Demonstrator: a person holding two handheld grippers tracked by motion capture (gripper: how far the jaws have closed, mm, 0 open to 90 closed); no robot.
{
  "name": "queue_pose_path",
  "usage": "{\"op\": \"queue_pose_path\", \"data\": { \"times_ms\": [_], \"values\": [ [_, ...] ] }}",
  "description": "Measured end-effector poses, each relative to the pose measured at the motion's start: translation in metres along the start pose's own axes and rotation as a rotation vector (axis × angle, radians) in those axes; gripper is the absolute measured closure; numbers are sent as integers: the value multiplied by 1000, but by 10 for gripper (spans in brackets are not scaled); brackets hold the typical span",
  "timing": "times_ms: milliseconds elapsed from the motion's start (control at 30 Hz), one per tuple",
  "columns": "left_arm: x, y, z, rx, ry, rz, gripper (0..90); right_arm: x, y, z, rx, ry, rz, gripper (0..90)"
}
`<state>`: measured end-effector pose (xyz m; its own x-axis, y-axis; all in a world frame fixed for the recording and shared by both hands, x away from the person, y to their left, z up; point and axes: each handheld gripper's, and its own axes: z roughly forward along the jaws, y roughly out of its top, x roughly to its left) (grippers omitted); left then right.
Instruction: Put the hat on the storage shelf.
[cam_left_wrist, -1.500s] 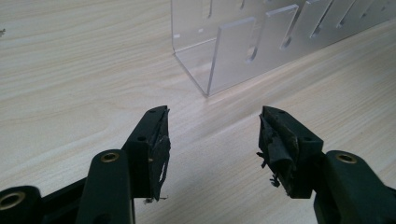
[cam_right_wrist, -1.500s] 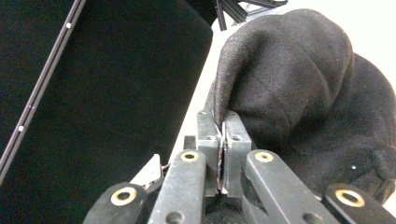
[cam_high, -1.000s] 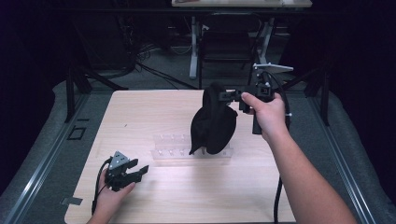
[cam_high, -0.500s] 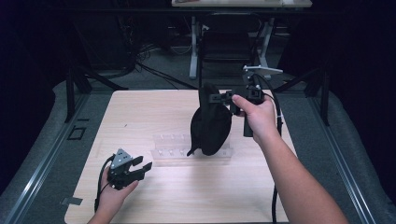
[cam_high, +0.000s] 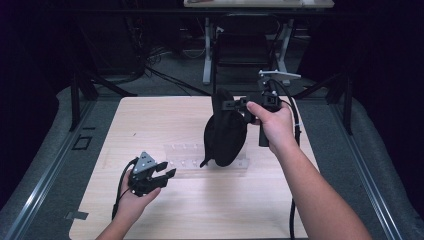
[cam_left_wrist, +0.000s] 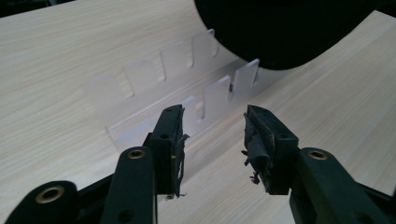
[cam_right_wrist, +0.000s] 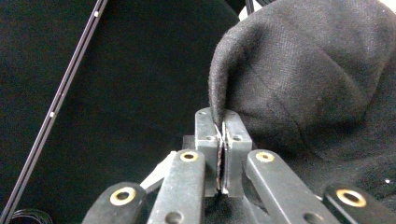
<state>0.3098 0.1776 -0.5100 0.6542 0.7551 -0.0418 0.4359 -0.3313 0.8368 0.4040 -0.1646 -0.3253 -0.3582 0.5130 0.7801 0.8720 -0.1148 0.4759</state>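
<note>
Over the middle of the bench (cam_high: 150, 120), the right tongs (cam_high: 243, 106) pinch the edge of a black cloth cap (cam_high: 225, 132) and hold it hanging, its lower end down at the right end of a clear plastic rack (cam_high: 187, 155) that lies on the wood. From the right gripper view the jaws are pressed together on only a thin fold of the cap's rim (cam_right_wrist: 218, 119), so the hold looks slight; a quick swing or a tug could, I judge, pull the fabric free and let the cap fall onto the rack. Its dangling lower tip (cam_high: 204, 163) hangs close to the rack's notched walls, and whether it touches them I cannot tell; if it snags in a slot while the hand moves, the light rack could be dragged or tipped over. Nearer and to the left, the left tongs (cam_high: 164, 172) rest spread and empty, aimed at the rack's near wall (cam_left_wrist: 219, 93). If they close in carelessly they could shove the rack or nip the cap's loose cloth instead.
</note>
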Motion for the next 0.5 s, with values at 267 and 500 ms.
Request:
{"op": "queue_pose_path", "data": {
  "times_ms": [267,500],
  "values": [
    [-20,25,7,-2,-26,49,637,-4,0,1,-7,20,8,875],
    [-30,41,12,0,-39,71,637,-4,0,0,-8,23,11,874]
  ]
}}
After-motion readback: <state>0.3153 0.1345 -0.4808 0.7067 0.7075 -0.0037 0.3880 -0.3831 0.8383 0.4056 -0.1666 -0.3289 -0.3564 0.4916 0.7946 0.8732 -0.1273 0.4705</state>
